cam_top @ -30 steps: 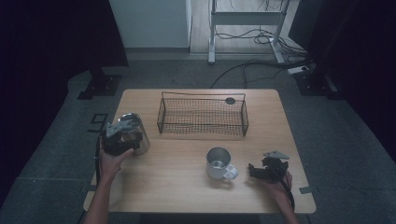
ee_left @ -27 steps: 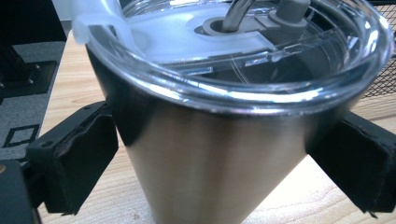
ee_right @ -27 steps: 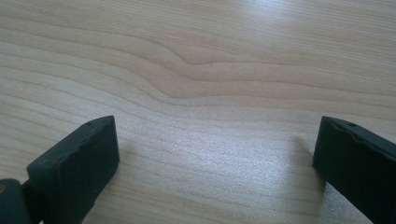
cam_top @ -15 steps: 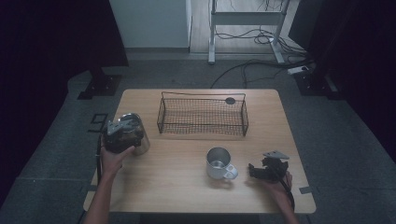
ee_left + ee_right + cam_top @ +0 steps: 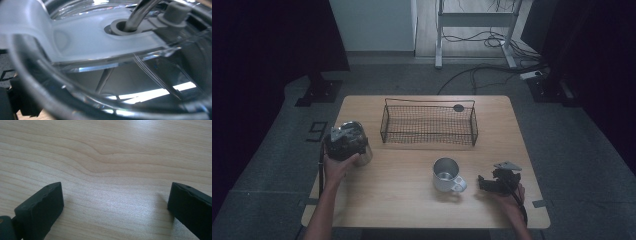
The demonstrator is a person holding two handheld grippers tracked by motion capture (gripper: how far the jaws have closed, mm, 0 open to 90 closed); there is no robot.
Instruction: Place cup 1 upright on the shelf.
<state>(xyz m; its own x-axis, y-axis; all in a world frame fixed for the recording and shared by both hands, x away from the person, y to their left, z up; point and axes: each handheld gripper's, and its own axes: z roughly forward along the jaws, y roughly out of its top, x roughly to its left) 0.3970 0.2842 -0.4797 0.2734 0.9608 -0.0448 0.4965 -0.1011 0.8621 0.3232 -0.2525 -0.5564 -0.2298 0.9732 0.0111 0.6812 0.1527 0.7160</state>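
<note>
A glass jar (image 5: pixel 362 148) with a clear lid (image 5: pixel 100 42) and a metal wire clasp (image 5: pixel 140 12) stands near the table's left edge. My left gripper (image 5: pixel 346 142) is over and around it, and its jaws have just been opening with the jar between them. One black jaw shows low at the left, beside the jar's rim. A metal mug (image 5: pixel 445 175) stands at the front middle, its handle towards the right. To the right of the mug my right gripper (image 5: pixel 486 184) rests low on the table. It stands open (image 5: pixel 115 205) over bare wood, with nothing between the jaws.
A black wire basket (image 5: pixel 428 125) stands at the back middle of the wooden table (image 5: pixel 402 200), with a small dark disc (image 5: pixel 458 107) at its far right corner. Cables and a desk frame lie on the floor beyond the table.
</note>
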